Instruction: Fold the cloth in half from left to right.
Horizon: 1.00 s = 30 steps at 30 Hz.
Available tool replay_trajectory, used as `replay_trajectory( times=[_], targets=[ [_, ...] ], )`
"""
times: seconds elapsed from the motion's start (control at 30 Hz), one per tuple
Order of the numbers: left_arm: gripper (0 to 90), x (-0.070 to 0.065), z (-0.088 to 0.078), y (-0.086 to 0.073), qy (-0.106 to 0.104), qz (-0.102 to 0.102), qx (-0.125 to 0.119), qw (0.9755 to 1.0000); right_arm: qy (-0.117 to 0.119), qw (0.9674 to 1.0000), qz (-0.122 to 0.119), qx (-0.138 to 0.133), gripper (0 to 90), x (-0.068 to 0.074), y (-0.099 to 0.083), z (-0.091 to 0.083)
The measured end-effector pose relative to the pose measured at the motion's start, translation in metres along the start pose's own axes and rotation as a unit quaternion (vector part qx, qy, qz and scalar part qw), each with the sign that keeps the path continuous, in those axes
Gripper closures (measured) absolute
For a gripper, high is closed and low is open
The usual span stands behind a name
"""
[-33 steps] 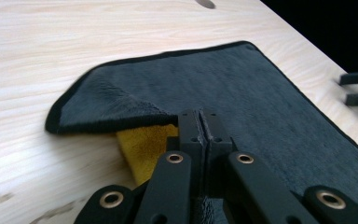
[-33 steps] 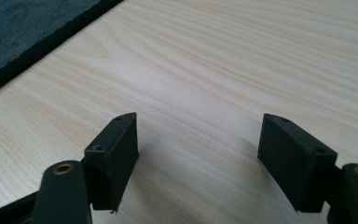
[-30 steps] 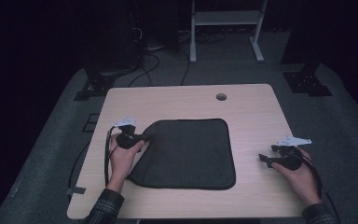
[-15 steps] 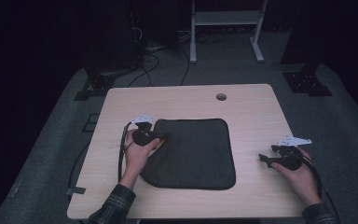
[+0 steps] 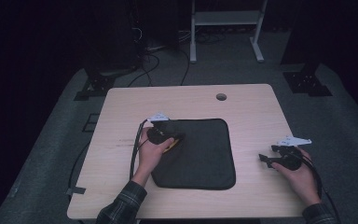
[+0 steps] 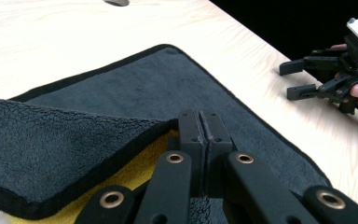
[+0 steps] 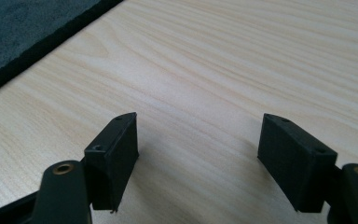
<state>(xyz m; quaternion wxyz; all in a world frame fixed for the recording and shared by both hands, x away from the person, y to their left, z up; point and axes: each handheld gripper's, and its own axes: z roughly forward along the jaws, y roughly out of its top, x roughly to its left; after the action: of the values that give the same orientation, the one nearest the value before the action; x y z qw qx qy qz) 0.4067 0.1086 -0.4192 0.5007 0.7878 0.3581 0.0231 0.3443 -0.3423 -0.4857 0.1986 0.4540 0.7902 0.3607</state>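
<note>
A dark grey cloth (image 5: 205,149) with a black border lies in the middle of the wooden table (image 5: 121,116). My left gripper (image 5: 177,138) is shut on the cloth's left edge and holds it folded over the rest, so the yellow underside (image 6: 135,172) shows. In the left gripper view the jaws (image 6: 200,123) are pressed together at the folded border. My right gripper (image 5: 266,154) rests to the right of the cloth, apart from it. Its jaws (image 7: 198,140) stand open over bare wood with nothing between them, and it also appears far off in the left gripper view (image 6: 294,79).
A round cable hole (image 5: 221,97) sits near the table's far edge. Cables trail off the table's left side (image 5: 134,154). Beyond the table are dark floor, stand feet (image 5: 93,86) and a white frame (image 5: 223,28).
My left gripper has moved right, from the cloth's left edge onto the cloth, folding the edge over with it. The right gripper has stayed put.
</note>
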Motion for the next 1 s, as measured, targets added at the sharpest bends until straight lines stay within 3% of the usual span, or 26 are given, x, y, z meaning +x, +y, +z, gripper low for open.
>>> replay_trajectory(
  times=[1.0],
  targets=[
    [89.2,-0.029,0.055,0.023,-0.045,0.019,0.008,0.9988,0.001,1.0000,-0.001,0.000,27.1,0.000,0.000,0.000]
  ],
)
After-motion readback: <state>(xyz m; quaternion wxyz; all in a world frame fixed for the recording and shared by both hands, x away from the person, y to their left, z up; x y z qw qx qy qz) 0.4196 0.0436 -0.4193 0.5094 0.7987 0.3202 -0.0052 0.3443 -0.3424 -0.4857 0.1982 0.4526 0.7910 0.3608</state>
